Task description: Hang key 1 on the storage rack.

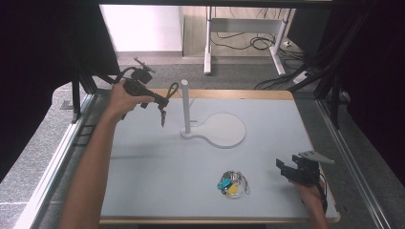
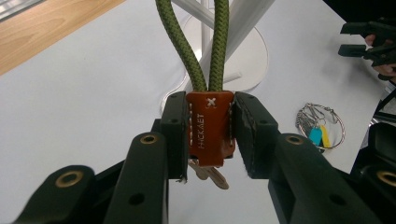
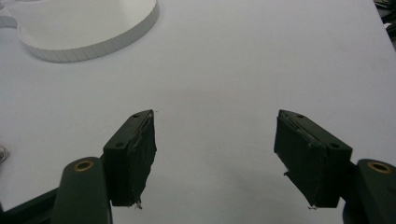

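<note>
The left claw (image 2: 210,135), clamped on a brown leather key fob (image 2: 210,128) with an olive cord loop, hangs just left of the white upright post (image 1: 185,106), while the right claw (image 3: 215,158) gapes wide over the tabletop (image 1: 143,181).

rope loop (image 2: 196,46): olive green | leather tag (image 2: 210,128): orange-brown, white stitching | stand (image 1: 217,129): white | tongs (image 3: 217,158): black

Both forearms are bare, unsleeved; each black two-jaw left gripper (image 2: 210,135) and right gripper (image 3: 215,158) shows brass-ringed screw holes, the right topped by a grey three-cornered plate (image 1: 315,156).
</note>
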Demonstrator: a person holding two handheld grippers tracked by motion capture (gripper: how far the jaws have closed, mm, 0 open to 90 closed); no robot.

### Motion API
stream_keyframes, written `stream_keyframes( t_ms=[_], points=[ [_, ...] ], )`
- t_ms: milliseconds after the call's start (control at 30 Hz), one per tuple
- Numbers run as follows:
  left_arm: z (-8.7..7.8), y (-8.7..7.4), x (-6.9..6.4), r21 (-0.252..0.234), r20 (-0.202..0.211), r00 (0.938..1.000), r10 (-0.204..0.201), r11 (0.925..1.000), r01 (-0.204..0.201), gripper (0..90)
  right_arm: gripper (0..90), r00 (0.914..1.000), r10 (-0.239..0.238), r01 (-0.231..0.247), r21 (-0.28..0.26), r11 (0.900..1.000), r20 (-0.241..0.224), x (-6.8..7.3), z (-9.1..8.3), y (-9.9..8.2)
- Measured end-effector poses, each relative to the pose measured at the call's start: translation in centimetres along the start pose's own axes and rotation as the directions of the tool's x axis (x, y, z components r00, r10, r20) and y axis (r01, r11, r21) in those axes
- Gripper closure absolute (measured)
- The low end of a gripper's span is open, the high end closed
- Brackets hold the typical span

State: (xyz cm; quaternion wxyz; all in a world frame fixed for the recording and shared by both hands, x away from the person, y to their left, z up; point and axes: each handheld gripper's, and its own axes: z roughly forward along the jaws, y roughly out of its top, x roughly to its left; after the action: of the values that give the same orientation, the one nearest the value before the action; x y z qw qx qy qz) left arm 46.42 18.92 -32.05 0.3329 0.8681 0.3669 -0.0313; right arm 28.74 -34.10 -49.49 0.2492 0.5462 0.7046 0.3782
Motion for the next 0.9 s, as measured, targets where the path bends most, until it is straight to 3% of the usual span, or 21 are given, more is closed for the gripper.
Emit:
stream_keyframes(
  t_ms=[467, 633, 900],
  points=[
    [0.4, 0.1, 0.5, 0.002, 0.003, 0.9999, -0.012, 0.9999, 0.012, 66.8, 29.4, 1.0, -0.004, 0.004, 0.006, 1.0, 0.003, 0.1, 0.2, 0.0],
    [1.2, 0.1, 0.6, 0.035, 0.004, 1.0, -0.002, 0.9994, 0.002, 66.8, 29.4, 1.0, 0.0, 0.0, 0.003, 1.0, 0.005, -0.1, 0.1, 0.0],
    [2.2, 0.1, 0.4, 0.048, 0.015, 0.9998, 0.01, 0.9988, -0.01, 66.8, 29.4, 1.0, -0.002, 0.001, 0.002, 1.0, 0.005, -0.1, 0.1, 0.0]
  ],
)
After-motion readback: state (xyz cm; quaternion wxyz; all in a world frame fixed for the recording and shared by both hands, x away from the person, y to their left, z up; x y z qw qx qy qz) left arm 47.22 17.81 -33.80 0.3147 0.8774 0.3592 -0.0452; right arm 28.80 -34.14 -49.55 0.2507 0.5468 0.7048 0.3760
